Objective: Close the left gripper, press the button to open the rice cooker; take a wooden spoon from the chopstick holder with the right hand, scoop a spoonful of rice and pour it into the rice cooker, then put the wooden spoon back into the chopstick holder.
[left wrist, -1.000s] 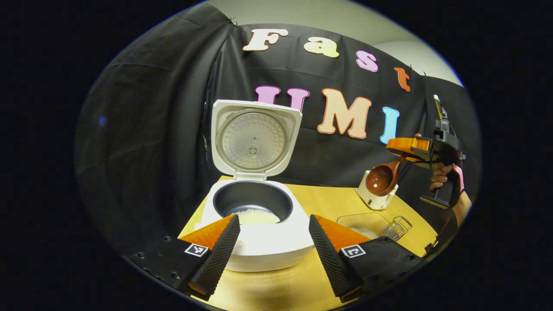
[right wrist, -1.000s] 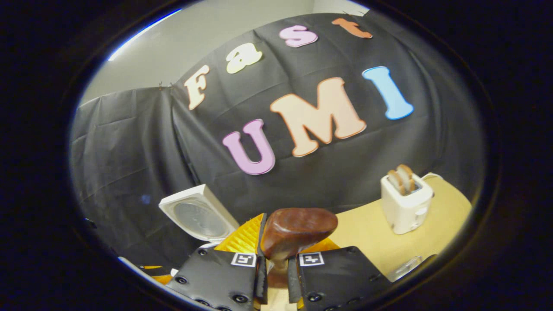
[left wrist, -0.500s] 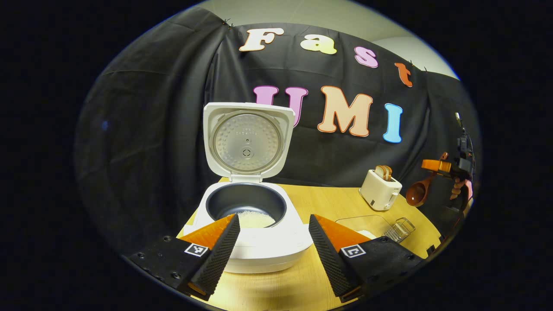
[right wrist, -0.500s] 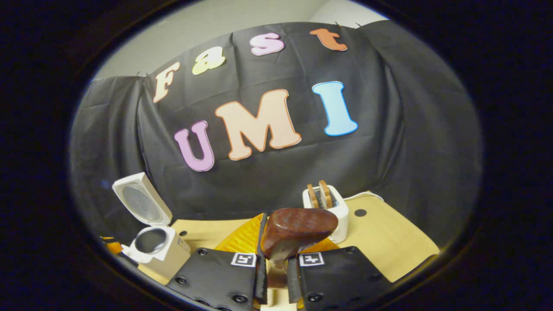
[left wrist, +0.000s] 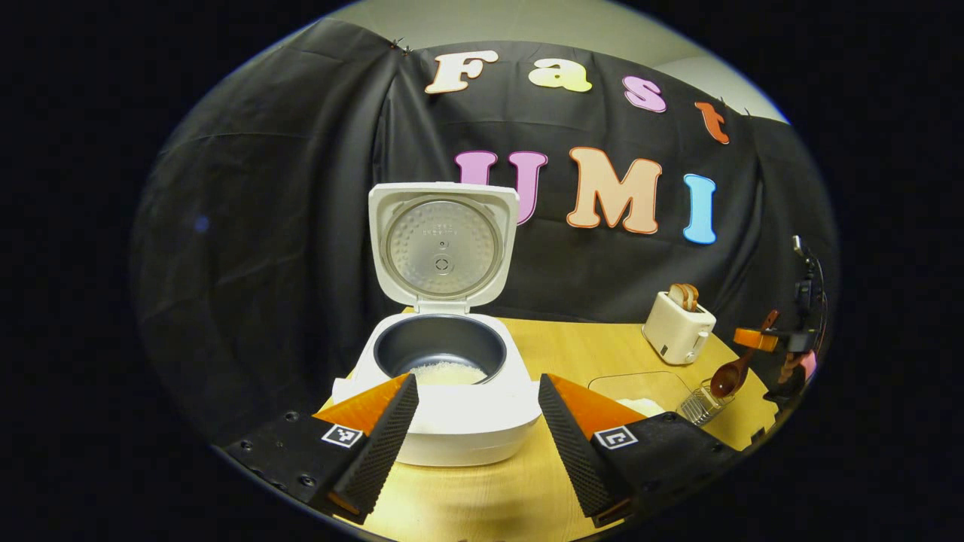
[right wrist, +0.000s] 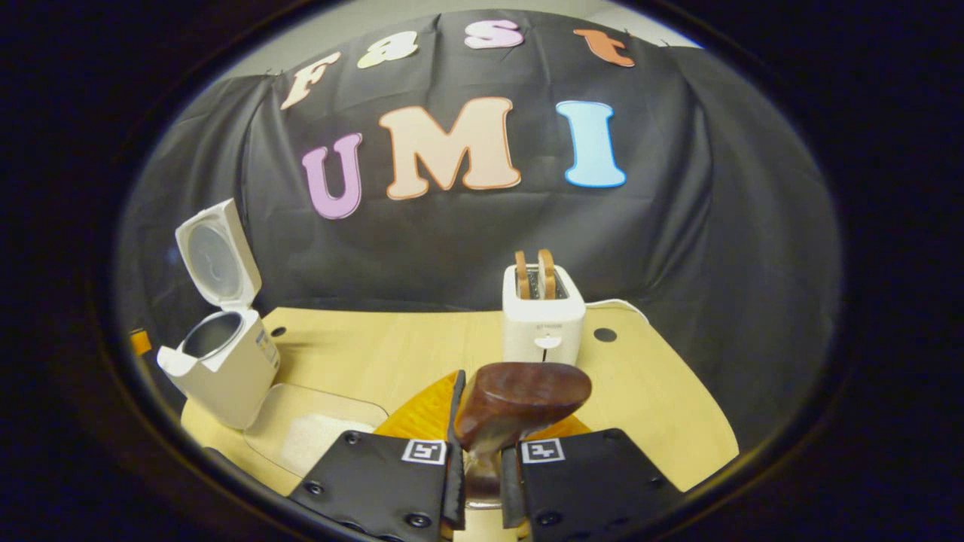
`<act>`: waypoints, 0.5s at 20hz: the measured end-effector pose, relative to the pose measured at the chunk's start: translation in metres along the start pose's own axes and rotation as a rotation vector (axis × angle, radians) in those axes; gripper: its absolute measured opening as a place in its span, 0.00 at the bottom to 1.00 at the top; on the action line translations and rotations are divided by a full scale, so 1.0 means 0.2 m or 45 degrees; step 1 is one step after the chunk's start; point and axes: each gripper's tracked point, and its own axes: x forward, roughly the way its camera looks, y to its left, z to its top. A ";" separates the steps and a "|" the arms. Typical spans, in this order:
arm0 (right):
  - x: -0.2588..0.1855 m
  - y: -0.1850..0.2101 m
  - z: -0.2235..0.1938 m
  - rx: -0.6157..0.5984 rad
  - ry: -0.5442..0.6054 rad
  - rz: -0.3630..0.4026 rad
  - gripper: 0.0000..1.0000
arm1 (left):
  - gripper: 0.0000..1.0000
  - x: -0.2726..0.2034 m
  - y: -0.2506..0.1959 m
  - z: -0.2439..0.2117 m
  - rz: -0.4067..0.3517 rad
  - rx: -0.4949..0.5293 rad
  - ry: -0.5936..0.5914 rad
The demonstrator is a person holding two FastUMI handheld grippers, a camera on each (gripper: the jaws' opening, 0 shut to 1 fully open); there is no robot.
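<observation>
Wooden spoon (right wrist: pixel 520 395): one, clamped by its handle between both fingers of the right gripper (right wrist: pixel 482 470), bowl end up. In the left gripper view the spoon (left wrist: pixel 727 379) hangs bowl-down just over the wire chopstick holder (left wrist: pixel 700 403) at the table's right edge. Whether the tip is inside the holder, cannot tell. The pose fits a spoon being lifted out or being returned.

Rice cooker (left wrist: pixel 440 376): one, lid (left wrist: pixel 443 245) standing upright, so the pot is open for pouring. A patch of white rice (left wrist: pixel 448 373) lies in the pot.

Clear tray (right wrist: pixel 316 433): one, flat on the table (right wrist: pixel 392 346) between cooker and holder, with a low heap of rice in it, placed within easy scooping reach.

Left gripper (left wrist: pixel 474 429): fingers spread wide, holding nothing, parked in front of the cooker.

Toaster (right wrist: pixel 542 312): one, two slices up, at the back.
</observation>
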 end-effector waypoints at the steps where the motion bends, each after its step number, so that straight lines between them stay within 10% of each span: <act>1: 0.01 0.00 -0.03 -0.004 0.009 0.003 0.20 | 0.95 -0.01 0.00 0.00 0.008 0.000 -0.002; 10: 0.01 0.02 -0.23 -0.040 0.149 0.085 0.28 | 0.95 -0.01 -0.02 0.02 0.010 0.005 -0.020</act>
